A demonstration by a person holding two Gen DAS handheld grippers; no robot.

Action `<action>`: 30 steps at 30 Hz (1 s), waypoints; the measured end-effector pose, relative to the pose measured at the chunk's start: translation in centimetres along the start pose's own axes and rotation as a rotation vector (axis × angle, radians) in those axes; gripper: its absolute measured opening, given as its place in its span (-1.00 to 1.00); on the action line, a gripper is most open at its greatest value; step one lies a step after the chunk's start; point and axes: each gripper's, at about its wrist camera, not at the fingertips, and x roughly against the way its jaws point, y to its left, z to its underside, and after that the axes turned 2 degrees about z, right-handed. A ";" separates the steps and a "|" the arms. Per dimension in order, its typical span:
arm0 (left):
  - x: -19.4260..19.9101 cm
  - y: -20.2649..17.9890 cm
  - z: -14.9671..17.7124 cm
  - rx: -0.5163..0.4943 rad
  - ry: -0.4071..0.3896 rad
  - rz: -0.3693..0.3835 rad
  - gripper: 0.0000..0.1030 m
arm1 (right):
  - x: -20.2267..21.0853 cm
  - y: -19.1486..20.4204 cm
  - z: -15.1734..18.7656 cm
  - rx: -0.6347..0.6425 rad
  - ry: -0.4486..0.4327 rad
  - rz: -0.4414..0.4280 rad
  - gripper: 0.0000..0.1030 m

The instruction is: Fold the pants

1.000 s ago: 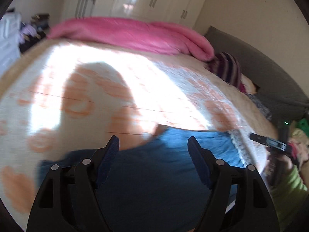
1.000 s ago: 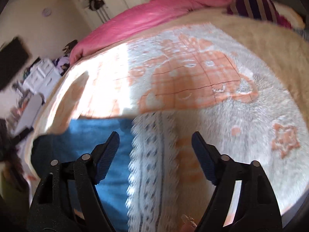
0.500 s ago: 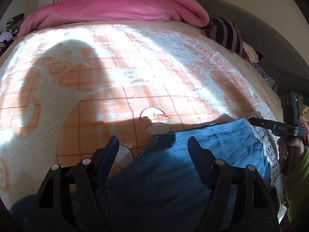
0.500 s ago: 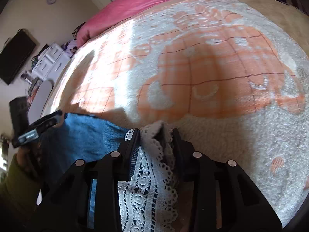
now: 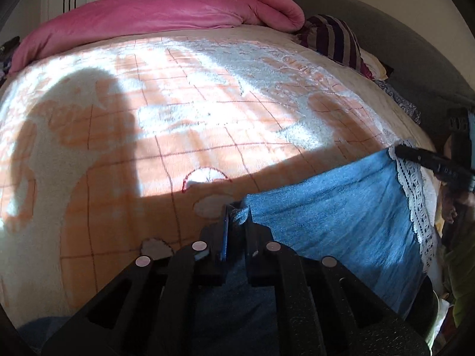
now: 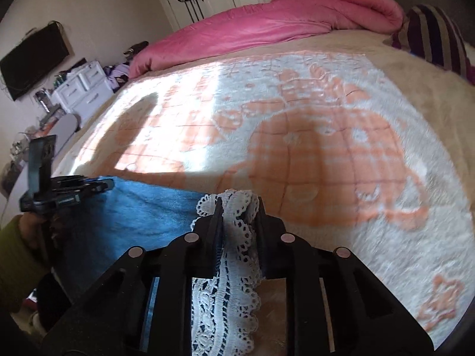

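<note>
Blue pants (image 5: 341, 216) with a white lace hem (image 5: 414, 195) lie stretched across the near edge of the bed. In the left wrist view my left gripper (image 5: 236, 207) is shut on the blue edge of the pants. My right gripper (image 5: 399, 149) shows at the right, at the lace corner. In the right wrist view my right gripper (image 6: 239, 200) has its jaws closing, and its pads press the bunched lace hem (image 6: 225, 305). The blue cloth (image 6: 148, 207) runs left to my left gripper (image 6: 108, 184), held by a hand in a green sleeve (image 6: 14, 255).
An orange-and-white fleece blanket (image 5: 193, 118) covers the bed. A rolled pink duvet (image 5: 166, 12) lies along the far side, with a striped pillow (image 5: 335, 38) at the grey headboard (image 5: 400, 47). White drawers (image 6: 86, 86) and a wall TV (image 6: 32, 59) stand left of the bed.
My left gripper came down onto the blue edge and went from open to shut on it. My right gripper closed onto the lace hem, and the pants now stretch between both.
</note>
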 end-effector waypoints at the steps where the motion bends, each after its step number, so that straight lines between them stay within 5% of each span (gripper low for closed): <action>1: -0.2 0.1 -0.2 0.002 0.001 -0.012 -0.85 | -0.4 -0.2 -0.3 0.001 0.010 0.006 -0.76; 6: -1.8 0.3 0.0 -0.008 0.011 -0.081 -0.84 | -4.8 -0.5 -0.1 0.046 0.120 0.100 -0.75; 10: -2.4 -0.2 0.7 -0.051 0.001 -0.127 -0.78 | -5.7 -1.2 0.7 0.009 0.126 0.106 -0.68; 15: -2.2 0.2 0.6 -0.034 0.000 -0.105 -0.74 | -3.6 -0.9 0.5 0.021 0.084 0.195 -0.03; 16: -2.0 0.2 0.7 -0.036 -0.002 -0.103 -0.62 | -2.4 -1.0 0.6 -0.002 0.053 0.179 -0.03; 17: -1.7 0.2 0.7 -0.035 -0.008 -0.101 -0.25 | -0.8 -1.3 0.9 -0.033 0.012 0.159 -0.03; 19: -0.7 0.4 1.0 -0.014 -0.025 -0.105 0.01 | 1.7 -1.6 1.7 -0.067 -0.036 0.134 0.01; 30: 7.5 -2.1 7.4 0.041 -0.146 -0.040 0.02 | 9.0 -1.5 12.0 -0.269 -0.058 0.013 0.04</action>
